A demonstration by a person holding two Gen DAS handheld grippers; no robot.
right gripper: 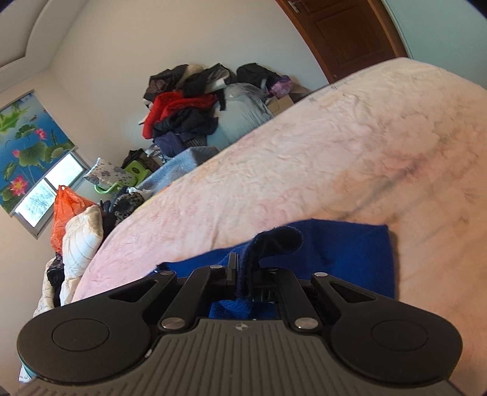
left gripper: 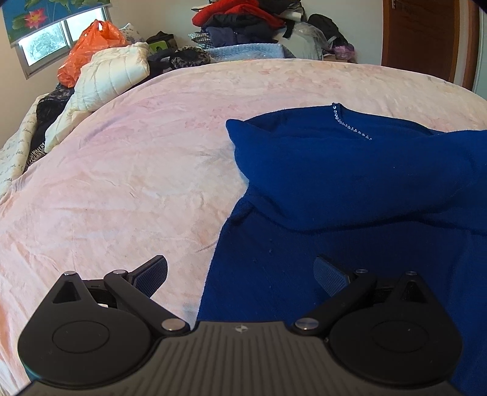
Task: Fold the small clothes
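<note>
1. Now the right gripper (right gripper: 243, 271) pinches an edge of the blue sweater (left gripper: 350, 182), which lies on the pink bedspread (left gripper: 137, 167).
2. Lay that edge flat and square across the body before letting go.
3. Meanwhile the left gripper (left gripper: 240, 274), jaws spread and empty, could pin the near hem.

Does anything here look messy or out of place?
The blue knit garment lies bunched, half-folded on the pink bedspread, one edge pinched in the right gripper. Clothes are heaped behind the bed.
</note>
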